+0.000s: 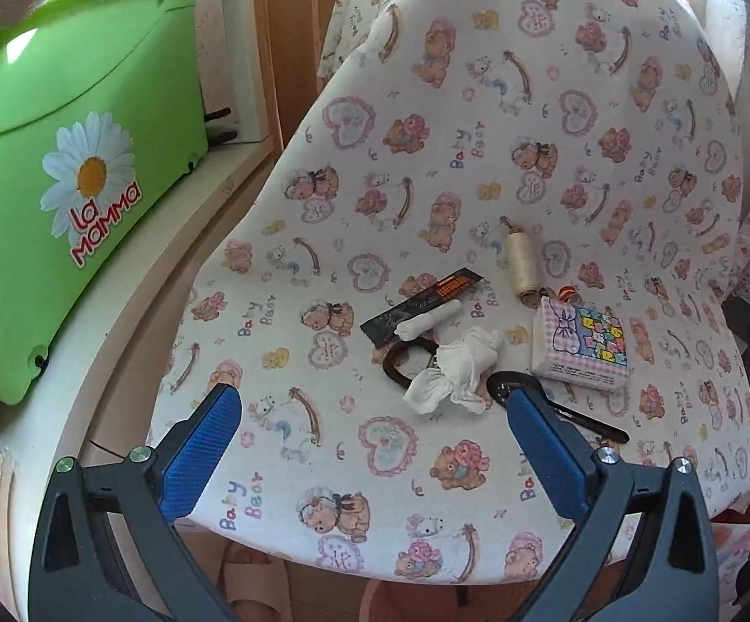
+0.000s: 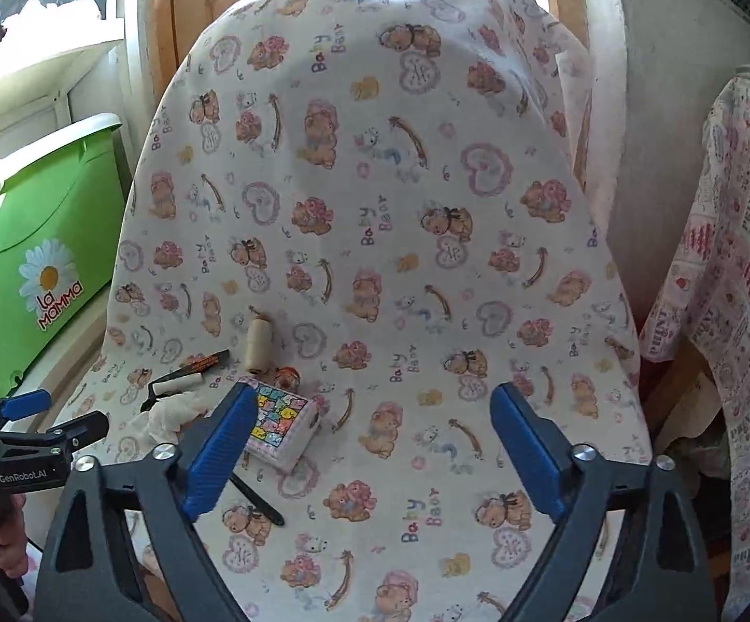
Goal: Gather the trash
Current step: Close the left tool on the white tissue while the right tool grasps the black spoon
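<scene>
The crumpled tissue (image 1: 452,370) lay on the bear-print cloth (image 1: 478,155), just ahead of the left claw (image 1: 375,409), the nearer one; both it and the right claw (image 2: 375,414) gaped empty.

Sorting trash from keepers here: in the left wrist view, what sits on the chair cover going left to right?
Black wrapper → crumpled white tissue → cream thread spool → pink checked tissue pack.
</scene>
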